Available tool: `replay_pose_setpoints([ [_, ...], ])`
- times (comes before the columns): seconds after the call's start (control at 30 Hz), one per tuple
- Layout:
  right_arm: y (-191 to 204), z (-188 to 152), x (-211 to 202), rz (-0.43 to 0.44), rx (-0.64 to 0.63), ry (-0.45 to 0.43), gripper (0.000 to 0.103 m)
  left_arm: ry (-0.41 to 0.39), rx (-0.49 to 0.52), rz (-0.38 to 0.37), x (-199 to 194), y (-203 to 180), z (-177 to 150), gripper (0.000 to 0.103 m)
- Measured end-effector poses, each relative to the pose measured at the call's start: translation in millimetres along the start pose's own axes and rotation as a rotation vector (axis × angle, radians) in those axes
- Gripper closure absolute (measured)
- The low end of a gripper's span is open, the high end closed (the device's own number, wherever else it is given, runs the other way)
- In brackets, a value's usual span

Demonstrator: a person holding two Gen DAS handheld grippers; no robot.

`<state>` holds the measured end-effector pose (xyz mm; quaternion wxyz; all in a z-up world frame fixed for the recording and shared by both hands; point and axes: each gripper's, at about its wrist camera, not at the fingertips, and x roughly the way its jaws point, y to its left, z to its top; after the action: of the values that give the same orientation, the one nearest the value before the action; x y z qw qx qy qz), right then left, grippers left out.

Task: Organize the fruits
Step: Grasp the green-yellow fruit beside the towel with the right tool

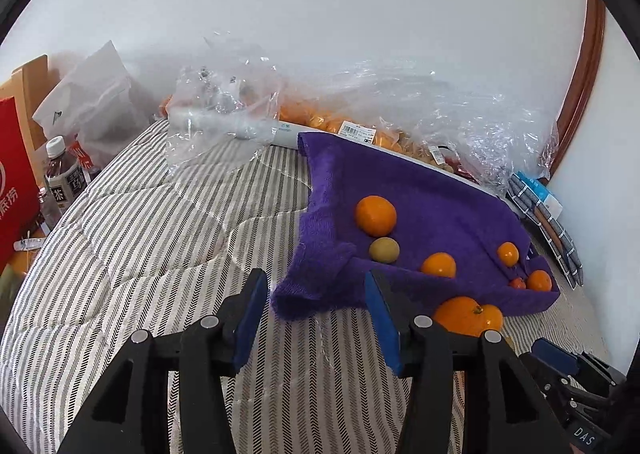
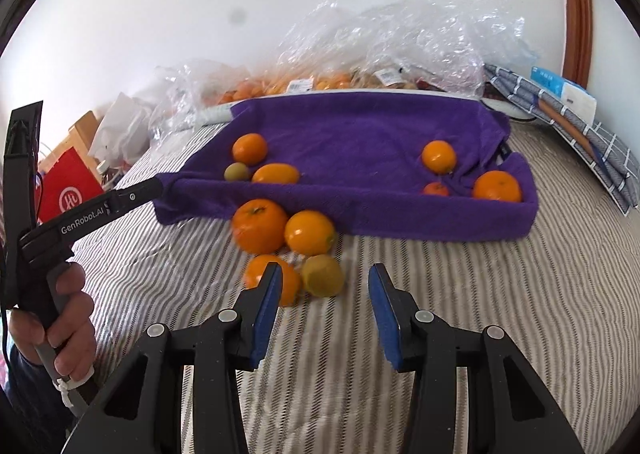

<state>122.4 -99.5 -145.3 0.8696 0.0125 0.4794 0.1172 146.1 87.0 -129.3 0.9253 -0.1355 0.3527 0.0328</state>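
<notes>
Six fruits sit on my purple towel (image 2: pixel 360 126), four loose fruits (image 2: pixel 260 230) left on the bed, both claws (image 2: pixel 322 308) released.

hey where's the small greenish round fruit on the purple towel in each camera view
Left wrist view: small greenish round fruit sits mid-frame, just below the large orange, above the right blue finger pad.
Right wrist view: same fruit left of centre, near the towel's front left corner.
Shared landmark: purple towel.
</notes>
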Motion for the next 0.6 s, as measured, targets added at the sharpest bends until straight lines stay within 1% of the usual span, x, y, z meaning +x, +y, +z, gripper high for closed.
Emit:
replay_pose_setpoints([
  [0.07, 5.6, -0.8, 3.1, 0.003, -0.010, 0.006, 0.058, -0.001, 0.002, 0.003, 0.0, -0.1, -0.4, 0.055],
  [0.13, 10.3, -0.1, 8.5, -0.030, -0.027, 0.012, 0.058, 0.002, 0.009, 0.008, 0.5, -1.1, -1.6, 0.055],
  [0.17, 10.3, 0.5, 8.3, -0.043, -0.028, -0.002, 0.058, 0.003, 0.012, 0.010, 0.1, -0.8, -2.2, 0.055],
  [0.23, 8.2, 2.9, 9.6, -0.053, -0.028, 0.004, 0.058, 0.006, 0.017, 0.011, 1.4, -2.1, -2.8, 0.055],
  [0.33, 1.1, 6.1, 10.8, -0.059, -0.019, 0.014, 0.064, 0.012, 0.027, 0.007, 2.8, -4.2, -3.3, 0.055],
  [0.4, -3.4, 5.6, 13.8, -0.062, -0.018, 0.026, 0.064, 0.011, 0.034, 0.004, 2.2, -6.1, -3.7, 0.055],
  [0.6, -6.3, 5.1, 26.6, -0.017, -0.017, 0.073, 0.064, 0.008, 0.047, -0.008, 0.7, -10.4, -3.9, 0.054],
])
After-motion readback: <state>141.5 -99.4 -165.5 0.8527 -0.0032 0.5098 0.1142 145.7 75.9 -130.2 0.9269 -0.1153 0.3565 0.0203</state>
